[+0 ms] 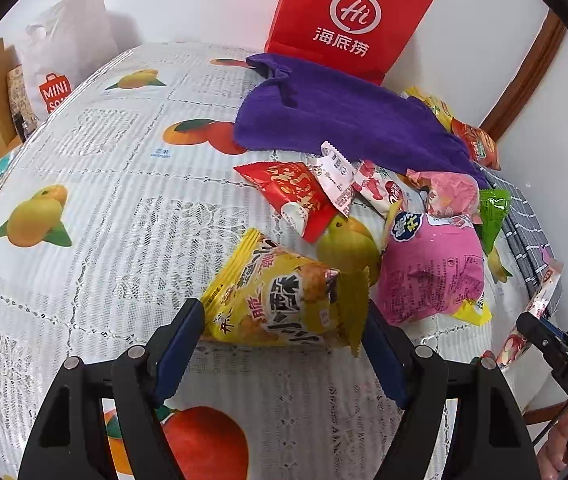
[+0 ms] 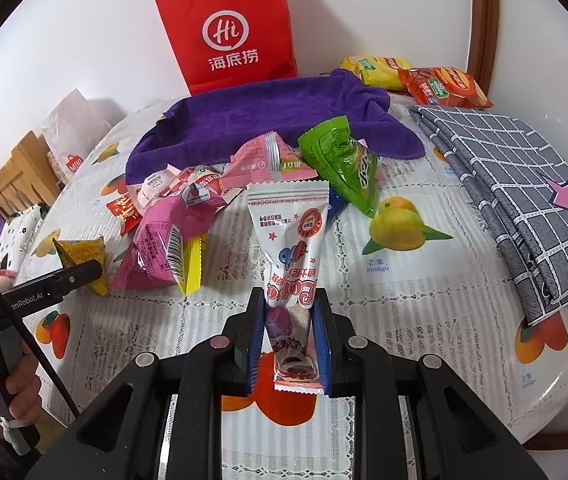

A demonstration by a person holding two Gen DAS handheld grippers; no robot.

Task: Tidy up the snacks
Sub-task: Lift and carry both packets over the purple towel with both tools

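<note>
My left gripper (image 1: 284, 316) is open, its blue pads on either side of a yellow snack bag (image 1: 284, 300) lying on the table; they look close to it but not pressing. My right gripper (image 2: 288, 308) is shut on a long white snack pouch (image 2: 290, 232) with fruit print, held pointing forward above the table. A loose pile of snacks lies ahead: a pink bag (image 1: 430, 272) (image 2: 155, 248), a red packet (image 1: 296, 192), a green bag (image 2: 340, 164), small pink-and-white packets (image 2: 187, 188). The left gripper also shows in the right wrist view (image 2: 79, 274) beside the yellow bag (image 2: 79, 252).
A purple towel (image 1: 340, 116) (image 2: 267, 120) lies behind the pile. A red paper bag (image 1: 348, 16) (image 2: 231, 28) stands against the wall. A folded grey checked cloth (image 2: 524, 176) lies at the right. Yellow and orange snack packs (image 2: 416, 78) sit at the back right. A white Miniso bag (image 1: 63, 52) stands far left.
</note>
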